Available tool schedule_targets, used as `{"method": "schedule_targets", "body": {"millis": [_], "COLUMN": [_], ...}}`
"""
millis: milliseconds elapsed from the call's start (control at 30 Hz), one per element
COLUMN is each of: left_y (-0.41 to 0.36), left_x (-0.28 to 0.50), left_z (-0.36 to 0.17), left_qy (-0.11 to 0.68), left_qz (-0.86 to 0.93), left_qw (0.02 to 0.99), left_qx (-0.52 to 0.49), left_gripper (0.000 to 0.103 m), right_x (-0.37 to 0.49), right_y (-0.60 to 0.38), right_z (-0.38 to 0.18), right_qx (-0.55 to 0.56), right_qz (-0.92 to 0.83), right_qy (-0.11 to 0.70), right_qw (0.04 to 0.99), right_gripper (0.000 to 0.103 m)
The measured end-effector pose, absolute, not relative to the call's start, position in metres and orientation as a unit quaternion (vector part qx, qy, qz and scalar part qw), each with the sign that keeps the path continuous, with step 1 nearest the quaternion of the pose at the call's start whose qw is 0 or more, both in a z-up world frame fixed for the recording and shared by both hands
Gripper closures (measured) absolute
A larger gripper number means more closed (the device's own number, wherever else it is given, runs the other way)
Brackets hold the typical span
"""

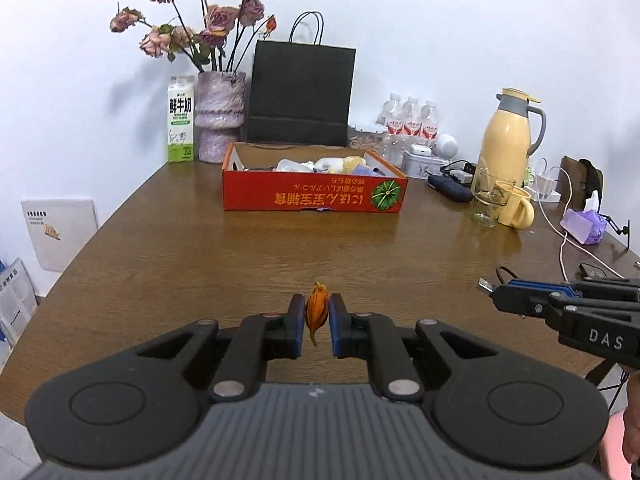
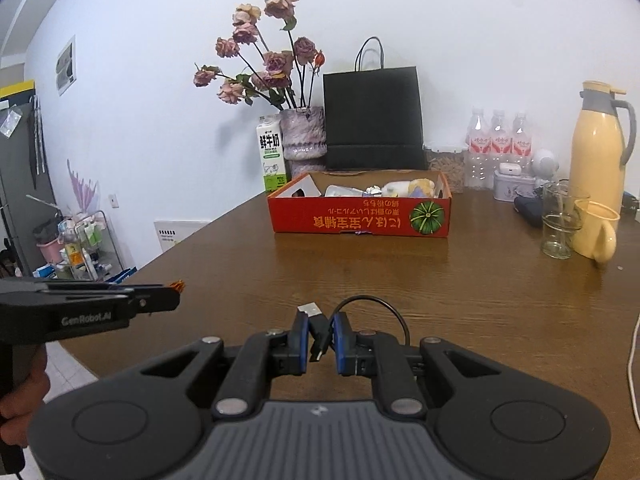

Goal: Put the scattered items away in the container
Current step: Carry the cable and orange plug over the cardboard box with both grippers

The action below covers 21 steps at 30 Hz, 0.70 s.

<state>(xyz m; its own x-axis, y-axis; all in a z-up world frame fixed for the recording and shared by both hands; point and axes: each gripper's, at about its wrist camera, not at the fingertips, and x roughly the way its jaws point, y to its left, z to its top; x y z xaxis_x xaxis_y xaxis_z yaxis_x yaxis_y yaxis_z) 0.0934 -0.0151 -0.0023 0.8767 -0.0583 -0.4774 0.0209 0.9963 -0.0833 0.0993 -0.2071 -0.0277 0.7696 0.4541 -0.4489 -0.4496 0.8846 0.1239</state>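
Grip comes first: your left gripper (image 1: 317, 316) has its blue-padded jaws pressed in on a small dried orange flower bud (image 1: 317, 308), pinched at its swollen middle with the pointed tip sticking out ahead and the thin stem end trailing back toward you. That bud looks papery and brittle, so squeezing harder could crush it, while its tapered shape could let it slide out forward if you tilt the tool nose-down on the way over. Your right gripper (image 2: 320, 334) is closed on a black USB cable (image 2: 320, 330), clamped slantwise across the plug end, with the metal connector poking up and left of the pads and the slack looping out ahead and round to the right of the jaws. Hard, smooth plastic held at an angle may pivot or slip, and the dangling loop could snag on the right finger or drag across the glossy, wood-grained table (image 1: 280, 248) beneath both tools. Well ahead of both grippers sits the red cardboard box (image 1: 312, 198), shallow, open-topped and already holding several pale, soft-looking items. Its near wall is the likely trip point, I think: come in too low and a bud tip or cable loop catches the rim. Off to the right of the box stand a clear glass (image 2: 560, 224) and a yellow mug (image 2: 596, 234), which a wide right-hand swing could knock.
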Motion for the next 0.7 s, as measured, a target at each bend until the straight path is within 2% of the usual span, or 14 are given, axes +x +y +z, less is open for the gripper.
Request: {"method": "schedule_targets", "body": {"millis": [400, 700], "left_y": [-0.004, 0.031], "left_x": [0.115, 0.186], "left_z": [-0.005, 0.025], "left_qy": [0.251, 0.242], "left_qz": [0.002, -0.021], "left_qw": [0.967, 0.966], "left_qx": [-0.046, -0.091], "left_gripper": [0.09, 0.09], "right_x": [0.124, 0.192], "right_y": [-0.22, -0.226], "right_z": [-0.038, -0.021], "right_qx": [0.021, 0.037], "right_qz": [0.21, 0.21], "right_qy": [0.25, 0.234], "right_qw": [0.945, 0.949], "right_gripper": [0.091, 0.091]}}
